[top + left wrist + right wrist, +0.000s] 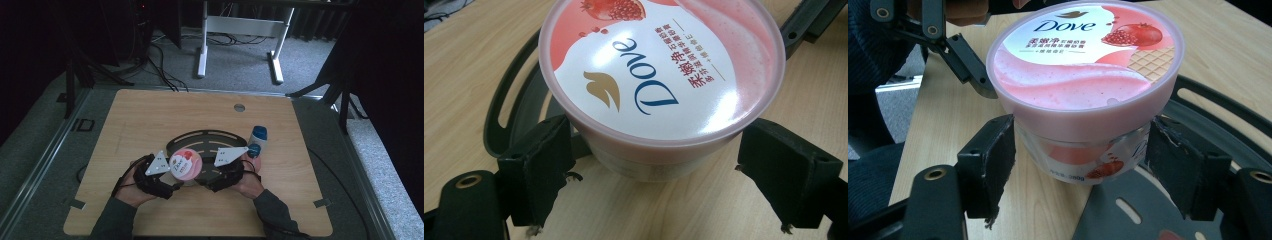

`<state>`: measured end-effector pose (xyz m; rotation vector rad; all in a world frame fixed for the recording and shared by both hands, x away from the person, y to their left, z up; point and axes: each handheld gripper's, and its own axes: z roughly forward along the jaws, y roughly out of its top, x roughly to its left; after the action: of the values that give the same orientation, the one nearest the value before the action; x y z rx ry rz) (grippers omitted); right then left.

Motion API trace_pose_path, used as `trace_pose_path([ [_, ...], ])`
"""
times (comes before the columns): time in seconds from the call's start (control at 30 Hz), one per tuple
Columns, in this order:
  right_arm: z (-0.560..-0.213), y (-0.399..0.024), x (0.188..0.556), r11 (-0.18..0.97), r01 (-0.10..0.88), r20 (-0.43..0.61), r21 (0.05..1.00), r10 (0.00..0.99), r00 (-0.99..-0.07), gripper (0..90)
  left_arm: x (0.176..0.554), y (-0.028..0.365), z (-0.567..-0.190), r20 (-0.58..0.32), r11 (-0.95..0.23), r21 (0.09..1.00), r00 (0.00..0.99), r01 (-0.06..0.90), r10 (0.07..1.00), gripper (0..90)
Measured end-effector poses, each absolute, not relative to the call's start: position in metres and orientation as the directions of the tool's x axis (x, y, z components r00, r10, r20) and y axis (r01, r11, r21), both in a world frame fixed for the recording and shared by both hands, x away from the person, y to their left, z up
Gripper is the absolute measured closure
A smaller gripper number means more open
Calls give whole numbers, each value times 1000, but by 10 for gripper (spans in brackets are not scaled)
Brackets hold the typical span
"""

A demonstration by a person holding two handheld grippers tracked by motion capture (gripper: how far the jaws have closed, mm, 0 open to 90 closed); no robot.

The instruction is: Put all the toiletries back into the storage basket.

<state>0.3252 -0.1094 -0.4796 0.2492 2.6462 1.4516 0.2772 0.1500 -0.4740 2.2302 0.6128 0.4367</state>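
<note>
Grippers close in from both sides: the left gripper (pixel 172 181) and right gripper (pixel 202 179) each clamp the pink Dove tub (pixel 185 165), held over the near rim of a black tray (pixel 202 135); a blue-capped bottle (pixel 258 136) stands beside it.

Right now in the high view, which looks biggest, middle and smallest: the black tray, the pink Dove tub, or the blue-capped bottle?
1. Black tray: widest by far.
2. Pink Dove tub.
3. Blue-capped bottle, though the tub is raised nearer the camera, so those two are less sure.
</note>
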Motion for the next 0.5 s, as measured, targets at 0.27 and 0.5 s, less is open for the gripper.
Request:
trace_pose_path([
  [0.27,-473,-106,329,513,79,-35,855,208,-977,277,285,152,-474,109,-589,750,822,301,559,149],
  [0.5,-472,-104,336,503,92,-17,859,208,-978,277,291,153,-480,92,-576,753,816,318,571,150],
])
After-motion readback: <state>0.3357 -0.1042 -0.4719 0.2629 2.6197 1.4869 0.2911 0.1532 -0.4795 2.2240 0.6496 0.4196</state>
